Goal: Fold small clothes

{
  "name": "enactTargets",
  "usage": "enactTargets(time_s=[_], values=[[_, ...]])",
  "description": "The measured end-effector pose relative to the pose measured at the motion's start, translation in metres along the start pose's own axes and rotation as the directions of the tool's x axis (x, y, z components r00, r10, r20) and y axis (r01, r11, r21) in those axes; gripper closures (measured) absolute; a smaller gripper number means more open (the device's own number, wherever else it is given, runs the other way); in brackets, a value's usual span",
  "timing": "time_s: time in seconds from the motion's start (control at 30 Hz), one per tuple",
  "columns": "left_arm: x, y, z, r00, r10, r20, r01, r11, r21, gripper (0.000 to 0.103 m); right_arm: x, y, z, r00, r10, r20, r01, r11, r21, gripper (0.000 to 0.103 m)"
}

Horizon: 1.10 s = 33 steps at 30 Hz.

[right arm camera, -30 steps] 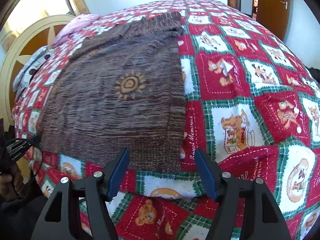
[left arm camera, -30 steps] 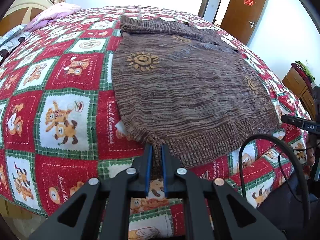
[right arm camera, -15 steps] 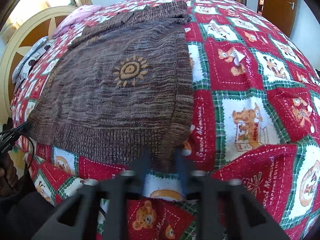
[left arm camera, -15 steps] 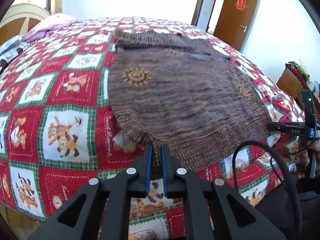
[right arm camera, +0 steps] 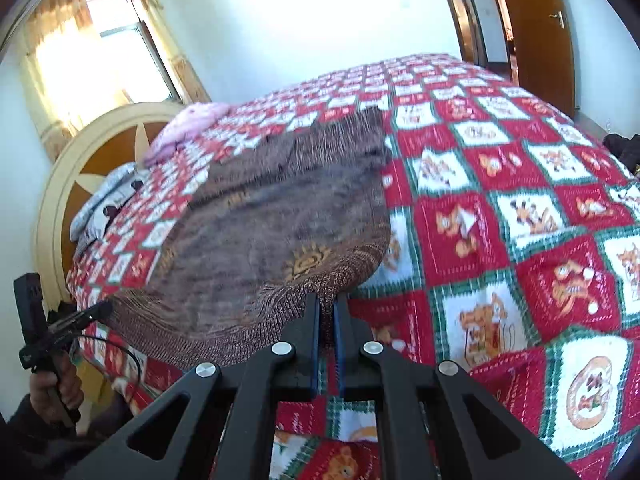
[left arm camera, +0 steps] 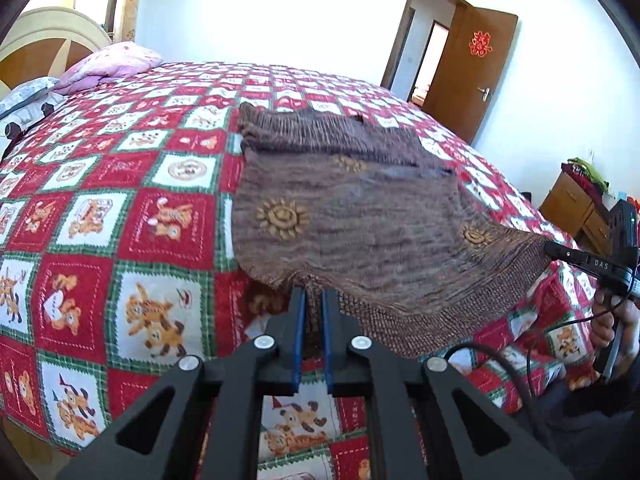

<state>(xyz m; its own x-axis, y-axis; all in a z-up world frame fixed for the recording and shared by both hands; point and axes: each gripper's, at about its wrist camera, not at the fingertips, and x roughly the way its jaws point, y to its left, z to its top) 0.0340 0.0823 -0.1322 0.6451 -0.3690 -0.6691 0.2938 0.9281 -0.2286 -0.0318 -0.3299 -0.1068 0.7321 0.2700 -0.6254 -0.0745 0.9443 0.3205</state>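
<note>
Both claws, left claw (left arm camera: 313, 300) and right claw (right arm camera: 327, 304), grip the brown knit sweater's (left arm camera: 360, 208) hem corners. You should raise them evenly, then carry the hem toward the bed's (left arm camera: 120, 184) far edge.

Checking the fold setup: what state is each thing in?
Brown sweater: near hem lifted off the bed, far part lying flat.
Left claw: shut on the hem's left corner.
Right claw: shut on the hem's right corner.
Door: open.
Quilt: spread flat.
</note>
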Motion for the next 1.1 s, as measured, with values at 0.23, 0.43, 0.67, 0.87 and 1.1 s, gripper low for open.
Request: enactTargets(time_s=[0.23,0.43,0.67,0.87,1.1], values=[[-0.008,0.007,0.026,0.998,-0.035,0.055,0.036,0.999,-0.032,0.095,-0.011,0.011,0.034,0.996,0.007,0.093,-0.007,1.0,0.002,0.098],[-0.011,0.013,0.051,0.993,-0.065,0.102,0.071,0.996,-0.059,0.095,-0.021,0.01,0.069,0.985,-0.001,0.174,-0.001,1.0,0.01,0.098],[-0.012,0.01,0.075,0.982,-0.106,0.154,0.114,0.993,-0.041,0.095,-0.03,0.006,0.101,0.971,-0.006,0.238,0.004,1.0,0.013,0.098],[-0.001,0.01,0.099,0.978,-0.111,0.178,0.121,0.991,-0.048,0.095,-0.01,0.001,0.128,0.971,-0.011,0.24,0.009,1.0,0.009,0.098],[0.023,0.028,0.141,0.975,-0.121,0.186,0.144,0.983,-0.112,0.095,0.025,0.004,0.172,0.971,0.0,0.237,0.003,1.0,-0.014,0.098]])
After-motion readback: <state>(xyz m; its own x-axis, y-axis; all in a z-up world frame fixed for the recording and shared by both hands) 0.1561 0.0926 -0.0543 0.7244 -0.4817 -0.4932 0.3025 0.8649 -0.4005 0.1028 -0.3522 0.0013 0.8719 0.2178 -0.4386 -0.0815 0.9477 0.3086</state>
